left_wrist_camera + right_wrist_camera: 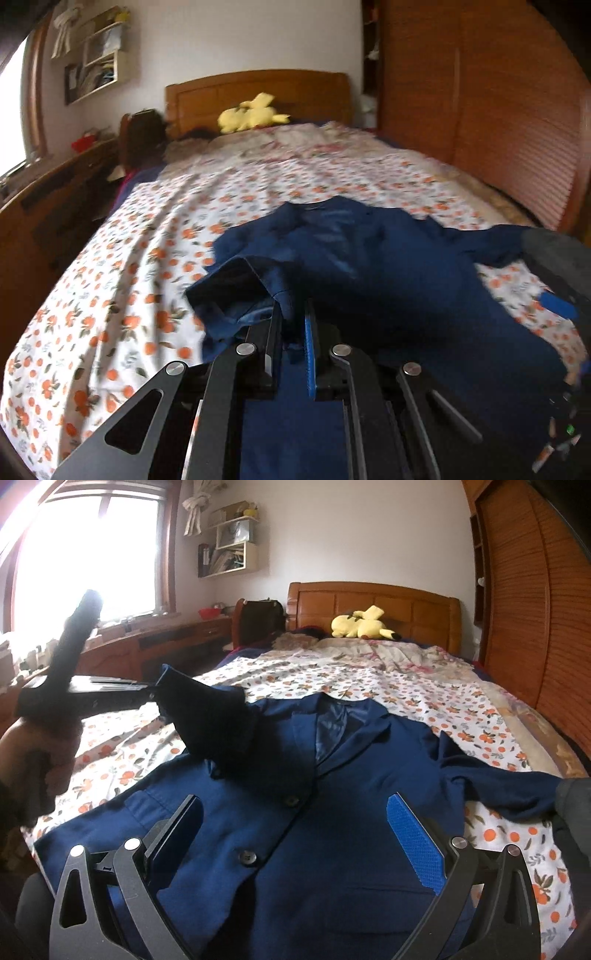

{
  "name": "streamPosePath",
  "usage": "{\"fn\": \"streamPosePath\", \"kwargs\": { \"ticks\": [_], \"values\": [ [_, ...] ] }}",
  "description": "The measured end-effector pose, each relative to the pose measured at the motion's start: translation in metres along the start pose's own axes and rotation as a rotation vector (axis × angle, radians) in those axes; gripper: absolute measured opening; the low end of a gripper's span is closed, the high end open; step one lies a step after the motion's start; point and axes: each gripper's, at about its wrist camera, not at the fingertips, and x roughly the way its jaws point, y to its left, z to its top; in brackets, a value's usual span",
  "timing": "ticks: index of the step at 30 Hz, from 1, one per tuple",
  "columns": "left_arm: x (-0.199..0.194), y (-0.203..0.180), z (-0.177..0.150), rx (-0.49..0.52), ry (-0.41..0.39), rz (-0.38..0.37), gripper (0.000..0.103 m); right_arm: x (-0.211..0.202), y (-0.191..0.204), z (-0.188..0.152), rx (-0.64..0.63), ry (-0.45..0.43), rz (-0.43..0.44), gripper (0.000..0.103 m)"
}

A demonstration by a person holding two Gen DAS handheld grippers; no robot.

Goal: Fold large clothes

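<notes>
Navy woven cloth makes up the blazer point(314, 812), which lies face up on the bed, collar toward the headboard. Its lapels are smooth and notched, a paler, shinier lining shows at the open neck, and two dark round buttons point(248, 857) sit down the front edge. One sleeve point(498, 786) trails flat toward the right side of the bed. The other sleeve point(210, 716) is lifted off the bedding, its cuff hanging open like a tube.

In the left wrist view, the left tool point(293, 332) has its black and blue pads nearly together, clamped on that raised sleeve's cloth, which bunches between them. In the right wrist view a hand point(40, 753) grips this tool's handle at the left.

The right tool point(295, 830) hovers over the blazer's lower front with its jaws wide apart, one pad black, one textured blue, nothing between them.

Under the blazer spreads a rumpled white bedsheet point(147, 258) printed with orange fruit. A yellow plush toy point(360, 626) rests by the panelled wooden headboard point(406, 605). A slatted wooden wardrobe point(524, 609) lines the right side.
</notes>
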Motion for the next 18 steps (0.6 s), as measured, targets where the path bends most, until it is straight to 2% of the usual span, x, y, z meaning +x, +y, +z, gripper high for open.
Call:
{"fn": "streamPosePath", "kwargs": {
  "ticks": [4, 7, 10, 13, 15, 18],
  "values": [
    [-0.010, -0.023, -0.016, 0.021, -0.005, -0.056, 0.011, -0.011, -0.004, 0.006, 0.013, -0.017, -0.019, 0.097],
    [-0.012, -0.035, -0.033, 0.051, 0.009, -0.049, 0.012, -0.013, -0.006, 0.010, 0.018, -0.021, -0.033, 0.097],
    [-0.011, -0.037, -0.049, 0.061, 0.029, -0.046, 0.020, -0.014, -0.006, 0.011, 0.020, -0.022, -0.041, 0.097],
    [-0.014, -0.032, -0.066, 0.052, 0.030, -0.049, 0.029, -0.010, -0.004, 0.012, 0.022, -0.016, -0.045, 0.096],
    [-0.020, -0.029, -0.078, 0.031, 0.021, -0.049, 0.052, -0.009, -0.002, 0.011, 0.021, -0.012, -0.042, 0.096],
    [-0.027, -0.024, -0.094, 0.008, 0.011, -0.056, 0.060, -0.003, 0.001, 0.011, 0.019, -0.005, -0.033, 0.096]
  ]
}}
